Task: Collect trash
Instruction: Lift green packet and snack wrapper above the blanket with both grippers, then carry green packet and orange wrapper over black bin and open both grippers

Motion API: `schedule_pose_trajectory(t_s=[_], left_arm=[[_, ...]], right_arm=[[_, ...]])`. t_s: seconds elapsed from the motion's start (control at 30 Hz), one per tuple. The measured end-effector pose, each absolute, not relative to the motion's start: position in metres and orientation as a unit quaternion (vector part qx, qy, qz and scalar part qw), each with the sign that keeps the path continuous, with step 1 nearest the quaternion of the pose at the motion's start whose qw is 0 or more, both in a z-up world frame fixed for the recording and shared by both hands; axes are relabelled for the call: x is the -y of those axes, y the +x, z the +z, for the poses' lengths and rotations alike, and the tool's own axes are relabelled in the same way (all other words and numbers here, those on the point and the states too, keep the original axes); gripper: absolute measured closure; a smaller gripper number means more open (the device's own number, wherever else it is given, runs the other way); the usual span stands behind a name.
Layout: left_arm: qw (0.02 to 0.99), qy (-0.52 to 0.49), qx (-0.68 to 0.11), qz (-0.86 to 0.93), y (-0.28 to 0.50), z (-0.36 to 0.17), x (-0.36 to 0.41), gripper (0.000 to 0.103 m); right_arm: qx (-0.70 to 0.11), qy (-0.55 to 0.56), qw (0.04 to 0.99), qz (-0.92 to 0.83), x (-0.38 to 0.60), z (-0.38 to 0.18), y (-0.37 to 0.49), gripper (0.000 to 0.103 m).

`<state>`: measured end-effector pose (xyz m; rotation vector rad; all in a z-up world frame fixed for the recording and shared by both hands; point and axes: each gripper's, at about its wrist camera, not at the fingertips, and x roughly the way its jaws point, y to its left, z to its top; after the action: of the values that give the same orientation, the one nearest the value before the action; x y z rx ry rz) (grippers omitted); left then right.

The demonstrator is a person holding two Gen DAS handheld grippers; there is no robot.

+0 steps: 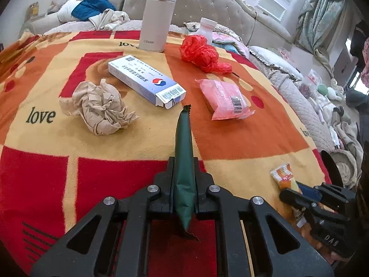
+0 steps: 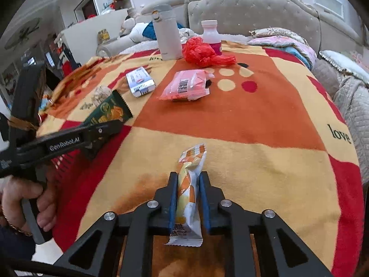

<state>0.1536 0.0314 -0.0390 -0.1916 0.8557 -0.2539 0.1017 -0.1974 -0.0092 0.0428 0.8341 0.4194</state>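
My left gripper is shut on a dark green snack wrapper that sticks out ahead of its fingers, above the blanket. In the right wrist view this gripper and the green wrapper are at the left, with a hand on the handle. My right gripper is shut on an orange and white snack packet, held upright between blue pads. On the blanket lie crumpled beige paper, a blue and white carton, a pink packet and a red plastic bag.
A red, orange and yellow "love" blanket covers the round surface. At its far edge stand a white thermos and a small white bottle. Behind is a grey tufted sofa with clothes; bedding is piled at the right.
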Motion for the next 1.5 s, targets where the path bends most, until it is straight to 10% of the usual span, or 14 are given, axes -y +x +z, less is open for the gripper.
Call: schedule_pose_trajectory(t_s=[1.5], left_arm=[[0.918, 0.015, -0.374, -0.131, 0.084, 0.019, 0.122, 0.094]], right_arm=[[-0.306, 0.152, 0.928, 0.148, 0.353, 0.031, 0.036, 0.086]])
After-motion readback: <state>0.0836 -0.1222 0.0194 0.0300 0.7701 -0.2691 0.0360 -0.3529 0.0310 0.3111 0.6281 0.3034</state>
